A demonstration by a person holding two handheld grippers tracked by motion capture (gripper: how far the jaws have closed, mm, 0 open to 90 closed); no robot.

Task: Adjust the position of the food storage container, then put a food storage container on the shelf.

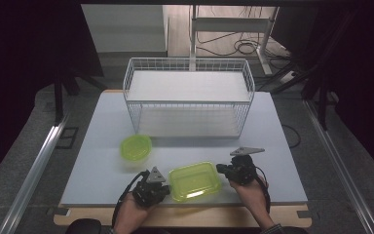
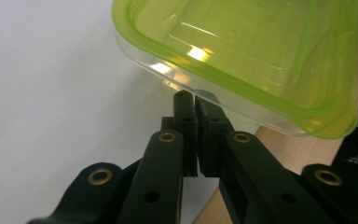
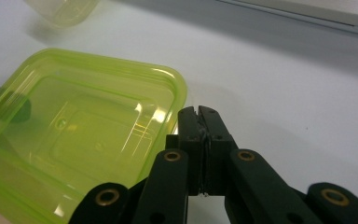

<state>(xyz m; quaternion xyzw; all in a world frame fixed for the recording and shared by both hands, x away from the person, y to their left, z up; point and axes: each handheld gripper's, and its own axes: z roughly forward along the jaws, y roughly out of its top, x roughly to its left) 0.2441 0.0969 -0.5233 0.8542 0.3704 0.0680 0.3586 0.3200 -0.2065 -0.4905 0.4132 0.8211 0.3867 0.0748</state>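
Jaws of the left gripper [image 1: 164, 187] are seen pressed together with nothing between them, their tips just beside the near left wall of the rectangular green container [image 1: 194, 181]. The jaws of the right gripper [image 1: 220, 168] are likewise closed and empty, just beside its right rim. The container is set near the front edge of the tabletop [image 1: 102, 131], between both grippers. A smaller green tub [image 1: 136, 147] lies farther left, and a white wire basket [image 1: 189, 97] stands behind.
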